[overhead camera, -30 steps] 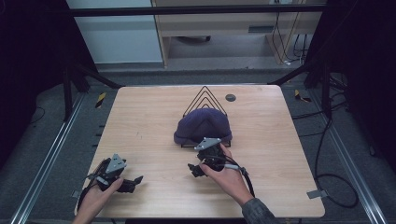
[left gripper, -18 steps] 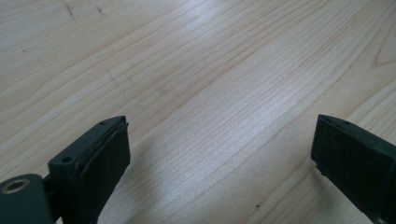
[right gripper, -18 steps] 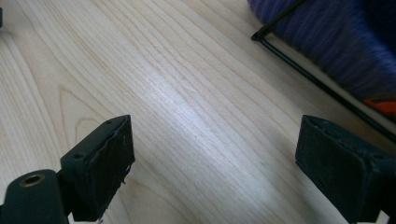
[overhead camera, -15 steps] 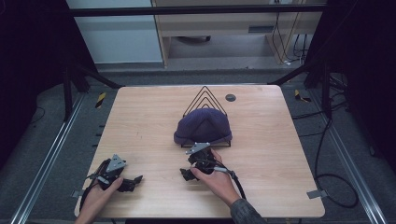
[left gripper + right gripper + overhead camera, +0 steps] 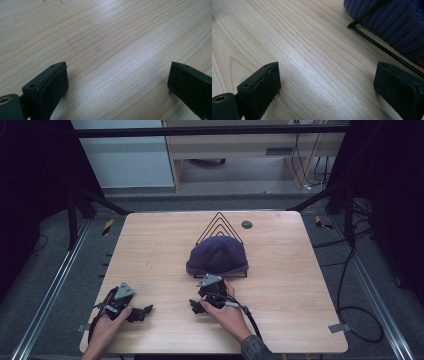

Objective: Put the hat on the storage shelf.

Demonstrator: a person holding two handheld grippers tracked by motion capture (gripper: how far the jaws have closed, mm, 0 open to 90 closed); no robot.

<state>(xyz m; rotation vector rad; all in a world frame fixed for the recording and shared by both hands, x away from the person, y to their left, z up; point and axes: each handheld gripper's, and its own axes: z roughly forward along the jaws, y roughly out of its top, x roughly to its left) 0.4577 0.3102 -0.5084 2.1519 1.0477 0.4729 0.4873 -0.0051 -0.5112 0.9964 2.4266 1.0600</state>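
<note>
Wood-grain table [image 5: 150,250], pale and matte, carries the scene; a dark blue knitted beanie [image 5: 218,254] sits draped over a black wire stand [image 5: 219,222] of nested triangles, at the middle of the table toward its far edge, with a small dark round disc [image 5: 246,224] just to the right of the stand's peak. Right gripper [image 5: 196,306] lies low on the wood just near of the beanie, its jaws wide apart with bare table between them, having just been opening; in the right gripper view the stand's base wire [image 5: 384,48] and the knit above it cross the upper right corner. Left gripper [image 5: 145,310] rests at the near left, well apart from the beanie, jaws likewise spread over bare wood. Likely hazards, as a judgement: a jaw sliding in under the brim could hook the base wire and drag or tip the light stand; a pinch that takes wire together with knit would lift both; soft fabric gripped thinly may slip or stretch. Around the table run dark frame rails [image 5: 55,285], a grey floor with trailing cables [image 5: 350,290], and pale cabinets [image 5: 125,160] beyond the far edge.
</note>
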